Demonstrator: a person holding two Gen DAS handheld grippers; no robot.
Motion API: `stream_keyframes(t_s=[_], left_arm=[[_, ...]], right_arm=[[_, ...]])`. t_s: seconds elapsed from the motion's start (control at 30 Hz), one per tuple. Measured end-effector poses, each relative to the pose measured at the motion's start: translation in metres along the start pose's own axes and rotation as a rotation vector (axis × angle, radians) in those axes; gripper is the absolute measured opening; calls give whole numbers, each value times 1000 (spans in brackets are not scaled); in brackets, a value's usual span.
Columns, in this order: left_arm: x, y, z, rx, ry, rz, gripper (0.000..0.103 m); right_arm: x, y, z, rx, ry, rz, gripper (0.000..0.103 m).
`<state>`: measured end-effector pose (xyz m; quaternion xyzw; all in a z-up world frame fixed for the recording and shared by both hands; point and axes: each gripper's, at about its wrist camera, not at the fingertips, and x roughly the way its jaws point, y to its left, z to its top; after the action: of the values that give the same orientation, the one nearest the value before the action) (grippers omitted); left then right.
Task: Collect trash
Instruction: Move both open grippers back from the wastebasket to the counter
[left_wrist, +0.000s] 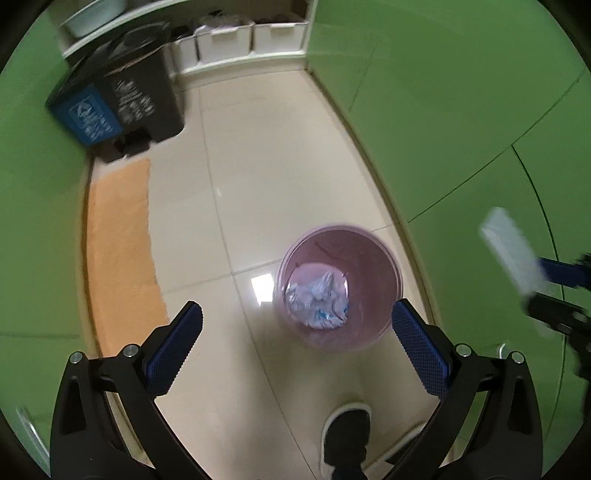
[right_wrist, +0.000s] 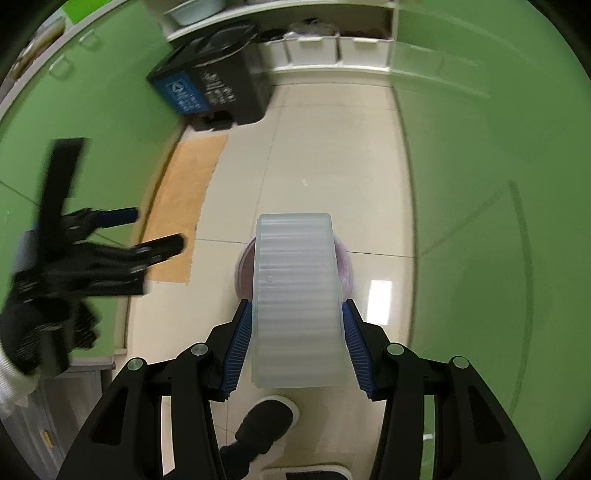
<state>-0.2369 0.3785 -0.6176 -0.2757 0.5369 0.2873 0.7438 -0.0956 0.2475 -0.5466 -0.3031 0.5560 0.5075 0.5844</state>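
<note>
The 2 blue-padded fingers (right_wrist: 238, 343) of the right gripper (right_wrist: 297, 314) were clamped on a ribbed translucent plastic container (right_wrist: 297, 295), held directly above the pink bin (left_wrist: 338, 286). The left gripper (left_wrist: 295, 314) stood spread wide and empty above the floor just beside that bin. Crumpled plastic trash (left_wrist: 317, 301) lay in the bin's bottom.
</note>
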Motion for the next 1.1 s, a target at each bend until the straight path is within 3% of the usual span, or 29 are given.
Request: stream_keyframes(t_s=[0.3, 0.33, 0.4, 0.47, 0.63, 0.9, 1.1], left_arm=[[-37, 39, -29, -62, 0, 31, 100], [-41, 43, -32, -69, -4, 37, 100], [-47, 47, -37, -82, -13, 49, 100], [-50, 51, -40, -98, -10, 54, 100], [-56, 54, -39, -127, -4, 57, 100], [-111, 16, -14, -81, -10, 55, 100], [-199, -26, 19, -9, -48, 32, 100]], right_arm=[[70, 16, 20, -64, 41, -10, 49], [74, 16, 21, -64, 41, -14, 52], [80, 16, 24, -71, 26, -33, 87], [79, 18, 25, -80, -3, -49, 90], [68, 20, 27, -82, 19, -63, 91], [-15, 24, 29, -57, -4, -86, 95], [-144, 26, 31, 23, -82, -87, 95]])
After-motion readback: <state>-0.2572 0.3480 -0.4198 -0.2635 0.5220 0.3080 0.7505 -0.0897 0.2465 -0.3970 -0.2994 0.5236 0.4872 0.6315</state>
